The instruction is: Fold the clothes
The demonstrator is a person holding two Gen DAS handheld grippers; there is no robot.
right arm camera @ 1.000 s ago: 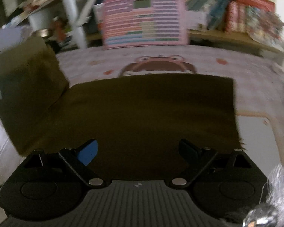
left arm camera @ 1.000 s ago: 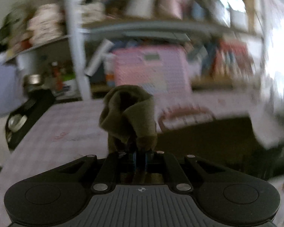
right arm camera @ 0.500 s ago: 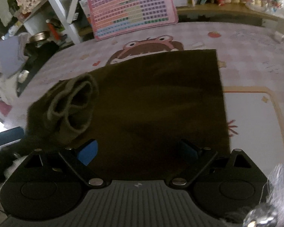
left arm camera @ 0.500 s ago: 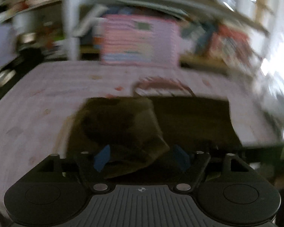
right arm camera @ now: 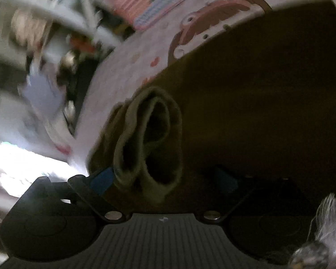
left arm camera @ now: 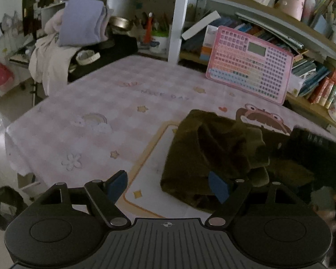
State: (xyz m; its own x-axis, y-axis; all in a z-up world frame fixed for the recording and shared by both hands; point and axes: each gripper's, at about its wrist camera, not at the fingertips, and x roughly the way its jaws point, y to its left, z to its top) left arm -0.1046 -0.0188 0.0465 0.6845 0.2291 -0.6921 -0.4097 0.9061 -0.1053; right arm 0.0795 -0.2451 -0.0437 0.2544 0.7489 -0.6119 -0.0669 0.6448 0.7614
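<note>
An olive-green garment (left arm camera: 212,148) lies on the pink checked tablecloth (left arm camera: 89,103), its near left part bunched into loose folds. My left gripper (left arm camera: 168,186) is open just in front of that bunch. Its right pad (left arm camera: 217,188) overlaps the cloth's edge and nothing is pinched. In the blurred, tilted right wrist view the garment's flat body (right arm camera: 257,89) fills the right side. A rolled sleeve cuff (right arm camera: 150,134) lies between the wide-apart fingers of my right gripper (right arm camera: 163,180), which is open. A black tool housing (left arm camera: 311,143) hangs over the garment at the right.
A pink toy keyboard (left arm camera: 248,65) leans on the bookshelf behind the table. A white post (left arm camera: 177,18) stands at the back. Folded lavender clothes (left arm camera: 80,22) and pale laundry pile up at the back left. The table's left edge (left arm camera: 11,139) drops to the floor.
My left gripper opened and let go of the olive bunch, which now rests on the table. The right gripper rolled and sank closer to the sleeve cuff.
</note>
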